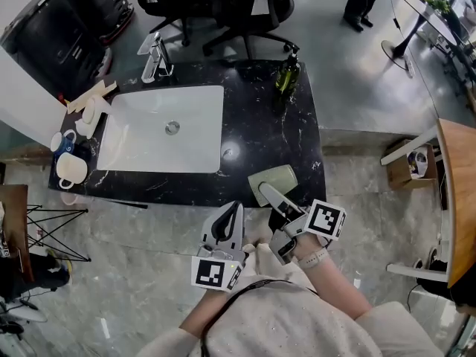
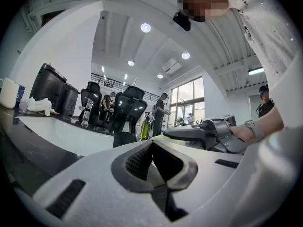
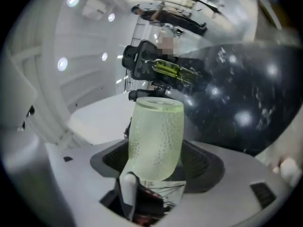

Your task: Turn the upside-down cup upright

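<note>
Two tools are seen at the bottom of the head view, one in each of the person's hands. With twelve o'clock taken as straight away from the person, the left tool [image 1: 235, 213] is held at about eleven o'clock and the right tool [image 1: 271, 190] at about one o'clock, the two just beside each other. The left tool's jaws are pressed together and nothing is caught between them. The right tool's jaws are spread wide and pinched on one pale green, dimpled cup [image 1: 281, 177], which is gripped by its sides with one round end pointed away from the tool. The cup is held over the near right edge of the desk [image 1: 268, 125]; whether it touches the desk cannot be told.

Beyond it, one black marbled desk is seen, and one white sink [image 1: 134, 136] is set into it at about eleven o'clock. Two mugs are stood at the desk's left end, at about ten o'clock: a white mug [image 1: 72, 168] and, just behind it, a blue mug [image 1: 62, 141]. One tap [image 1: 155, 58] is mounted at the sink's far rim. One green bottle [image 1: 288, 73] is stood at the desk's far edge, at about twelve o'clock. Two black office chairs [image 1: 245, 6] are placed behind the desk.
</note>
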